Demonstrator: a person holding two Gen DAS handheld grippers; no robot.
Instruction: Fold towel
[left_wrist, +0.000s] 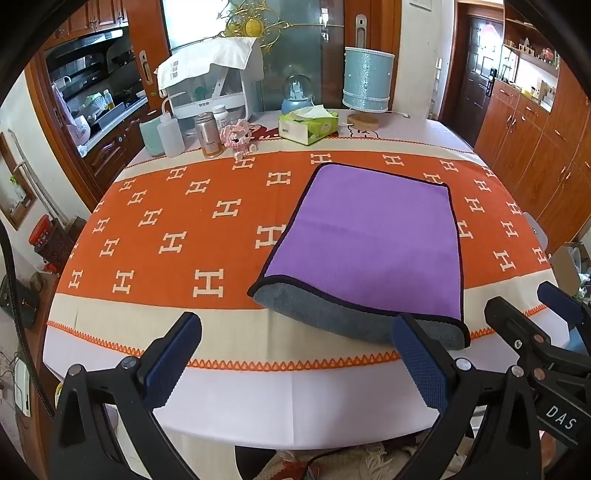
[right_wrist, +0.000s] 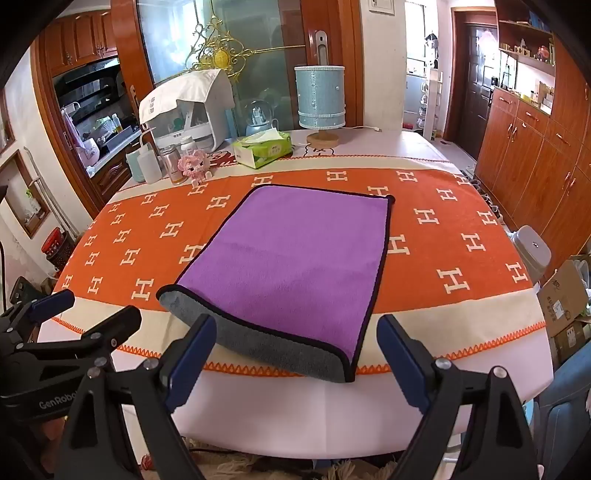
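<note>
On the far left of the tabletop stand a pale green cup, a white squeeze bottle, a metal canister and a small pink block figure, all grouped near the back edge. Behind them sits a white appliance draped with a cloth. Further right along the back are a green tissue box, a snow globe and a blue-shaded lamp.

The left hand-held gripper hangs over the near edge of the tabletop with its blue-padded fingers spread wide and nothing between them. The towel lies flat on the orange runner, ahead and to the right of this gripper's centre; its purple face is up, and its near end is turned over so the grey underside shows. The gripper's right finger overlaps that grey fold in the left wrist view, though whether they touch cannot be told.

The right hand-held gripper is likewise wide apart and empty. In its view the towel sits straight ahead, the grey folded edge lying just beyond the gap between its fingers and reaching toward the left one. The left hand-held gripper appears beside it at the left border.
</note>
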